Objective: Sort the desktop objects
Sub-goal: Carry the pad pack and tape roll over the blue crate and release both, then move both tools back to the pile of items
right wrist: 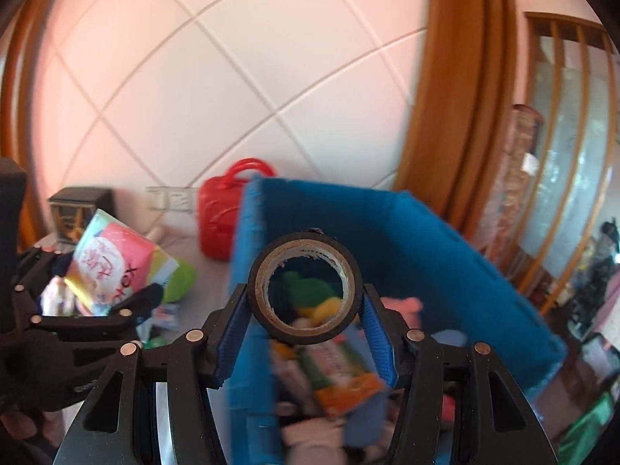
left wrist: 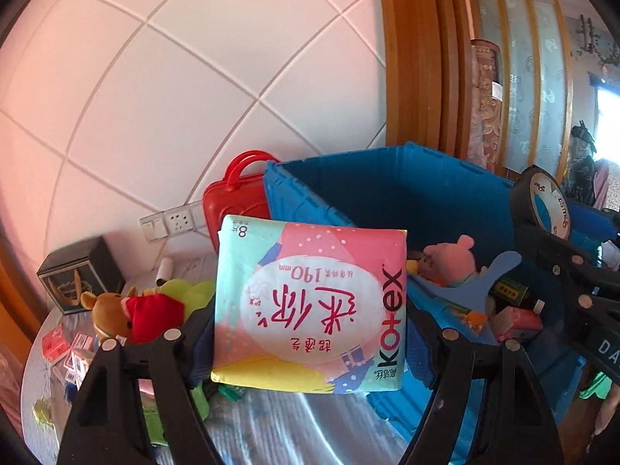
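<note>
Nearest the left wrist camera, the left gripper (left wrist: pixel 310 310) has its jaws spread wide and pressed on both side edges of a soft pack of sanitary pads (left wrist: pixel 310 302), held upright off the table at the near left corner of the blue crate (left wrist: pixel 387 178). The right gripper (right wrist: pixel 306 310) has its jaws about half open and clamped on the outer rim of a black roll of tape (right wrist: pixel 306 288), hole facing the camera, poised over the crate's near wall. Both loads look bound for the crate, so the step in hand is likely the carry and drop. To do it well, bring each item fully past the near wall before letting go; the pack is limp and could catch on the rim, so clear the rim and lower it flat. The roll could bounce or wheel away, so release it low over the contents. Keep the two grippers apart, since they crowd the same corner. Inside the crate lie a pink plush (left wrist: pixel 449 259) and assorted packets. Left of the crate a brown plush in red (left wrist: pixel 128 314) waits on the table, with a dark box (left wrist: pixel 77 275) behind it. Behind the crate's left corner stands a red case (left wrist: pixel 236 201) against the tiled wall.
</note>
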### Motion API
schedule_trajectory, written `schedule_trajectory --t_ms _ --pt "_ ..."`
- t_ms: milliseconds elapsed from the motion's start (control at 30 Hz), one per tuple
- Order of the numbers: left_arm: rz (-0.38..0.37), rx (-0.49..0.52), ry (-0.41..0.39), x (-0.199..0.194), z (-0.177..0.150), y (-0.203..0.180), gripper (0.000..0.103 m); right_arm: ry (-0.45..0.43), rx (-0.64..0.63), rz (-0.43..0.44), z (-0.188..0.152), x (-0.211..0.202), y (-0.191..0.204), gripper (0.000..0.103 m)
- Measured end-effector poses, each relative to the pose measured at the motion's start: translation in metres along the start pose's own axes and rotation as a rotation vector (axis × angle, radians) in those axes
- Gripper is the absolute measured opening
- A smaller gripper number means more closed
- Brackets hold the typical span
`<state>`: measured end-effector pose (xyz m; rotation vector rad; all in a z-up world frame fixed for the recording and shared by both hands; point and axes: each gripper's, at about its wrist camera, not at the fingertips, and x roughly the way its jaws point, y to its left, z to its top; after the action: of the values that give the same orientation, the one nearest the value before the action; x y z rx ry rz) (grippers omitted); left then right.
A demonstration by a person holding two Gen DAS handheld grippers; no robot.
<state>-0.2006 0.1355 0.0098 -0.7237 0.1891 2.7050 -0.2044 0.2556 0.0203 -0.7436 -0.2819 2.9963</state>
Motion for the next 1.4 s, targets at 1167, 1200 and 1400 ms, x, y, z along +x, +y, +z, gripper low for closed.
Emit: schedule_trajectory --t_ms 1167,1200,1400 --pt "-0.102 0.092 0.034 0.023 0.032 -0.093 0.09 0.111 0.034 -0.212 -0.042 0.036 -0.121 0.103" --pt "-0.098 0.085 0.03 0.021 0.032 -0.089 0.09 0.111 0.034 -0.211 -0.043 0.033 -0.119 0.103" --pt "-0.068 0.054 0.012 0.001 0.022 -0.06 0.09 0.077 0.044 -0.169 -0.039 0.012 -0.103 0.103"
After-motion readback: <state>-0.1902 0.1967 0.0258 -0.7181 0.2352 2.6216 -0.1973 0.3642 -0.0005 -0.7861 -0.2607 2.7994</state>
